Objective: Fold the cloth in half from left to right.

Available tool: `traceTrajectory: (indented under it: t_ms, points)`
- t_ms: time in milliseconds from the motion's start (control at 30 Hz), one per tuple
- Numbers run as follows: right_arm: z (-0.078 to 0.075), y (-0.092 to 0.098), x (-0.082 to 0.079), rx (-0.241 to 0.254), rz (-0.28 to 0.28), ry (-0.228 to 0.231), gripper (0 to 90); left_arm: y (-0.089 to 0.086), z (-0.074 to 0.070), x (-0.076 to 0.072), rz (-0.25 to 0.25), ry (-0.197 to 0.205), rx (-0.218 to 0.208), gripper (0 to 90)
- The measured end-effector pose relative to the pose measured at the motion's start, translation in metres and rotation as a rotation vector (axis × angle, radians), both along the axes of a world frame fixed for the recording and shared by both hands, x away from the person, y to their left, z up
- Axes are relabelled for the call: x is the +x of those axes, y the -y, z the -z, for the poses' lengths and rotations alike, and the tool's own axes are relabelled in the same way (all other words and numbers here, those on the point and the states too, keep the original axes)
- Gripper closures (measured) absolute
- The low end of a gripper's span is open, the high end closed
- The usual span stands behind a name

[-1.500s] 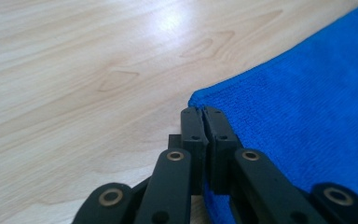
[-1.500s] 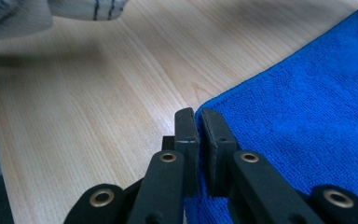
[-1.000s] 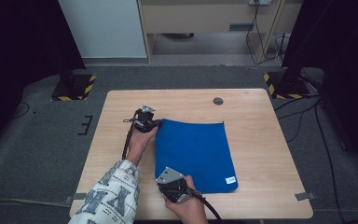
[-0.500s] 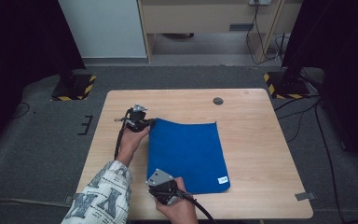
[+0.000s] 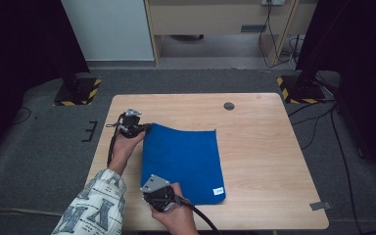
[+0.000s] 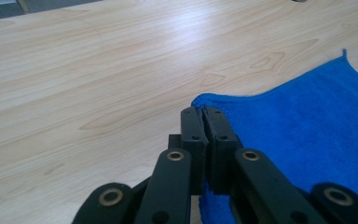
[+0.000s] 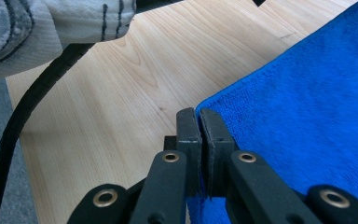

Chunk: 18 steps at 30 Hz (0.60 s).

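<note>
Over the last second you have dragged the blue cloth (image 5: 183,164) toward the counter's (image 5: 269,147) left edge: both hands have slid that way together, and the cloth has come along flat, its small white tag (image 5: 218,191) trailing at the near right corner. Judging by that, the work in hand is a reposition or the start of a fold, and both corner grips have held through the pull.

Starting at the left, your left claw (image 5: 144,128) is clenched on the cloth's far left corner. In the left gripper view the jaws stand pressed together with blue fabric (image 6: 307,135) bunched beneath them (the pinched bit itself sits low in that view, so how deep the bite goes is hard to say). From there the cloth spreads away to the right of the jaws, lying flat on the wood.

Your right claw (image 5: 162,200) is likewise clenched, on the near left corner. In the right gripper view the jaws are closed with cloth (image 7: 317,116) tucked under them, the rest running off to their right, and your patterned sleeve (image 7: 51,23) lies beyond.

So the cloth's whole left edge hangs between your two claws, well clear of the dark disc (image 5: 229,105) at the back of the counter.
</note>
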State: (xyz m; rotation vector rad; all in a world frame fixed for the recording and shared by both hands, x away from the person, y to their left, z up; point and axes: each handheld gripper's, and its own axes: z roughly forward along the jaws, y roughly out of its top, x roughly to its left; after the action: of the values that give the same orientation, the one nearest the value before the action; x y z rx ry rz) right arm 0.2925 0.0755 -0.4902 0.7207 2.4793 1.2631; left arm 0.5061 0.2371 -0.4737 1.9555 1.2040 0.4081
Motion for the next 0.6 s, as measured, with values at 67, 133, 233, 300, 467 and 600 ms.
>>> traceTrajectory:
  t_ms: [67,133,233,300,467,600]
  points:
    - [0.000,0.009,0.002,0.017,0.012,-0.006,87.4,0.008,0.002,0.001,0.000,-0.003,-0.014,87.2]
    - [0.000,0.018,0.003,0.023,0.017,-0.008,87.4,0.021,0.005,0.003,0.004,-0.008,-0.016,87.0]
    - [0.001,0.037,0.004,0.028,0.033,-0.021,87.4,0.039,0.008,0.007,0.017,-0.019,-0.010,86.9]
    - [0.004,0.051,0.006,0.037,0.044,-0.034,87.4,0.052,0.008,0.008,0.029,-0.020,-0.010,86.9]
    - [0.012,0.077,0.009,0.071,0.058,-0.075,87.4,0.080,0.008,0.010,0.037,-0.027,-0.023,86.8]
    - [0.015,0.091,0.010,0.094,0.078,-0.085,87.4,0.097,0.009,0.012,0.037,-0.028,-0.010,86.7]
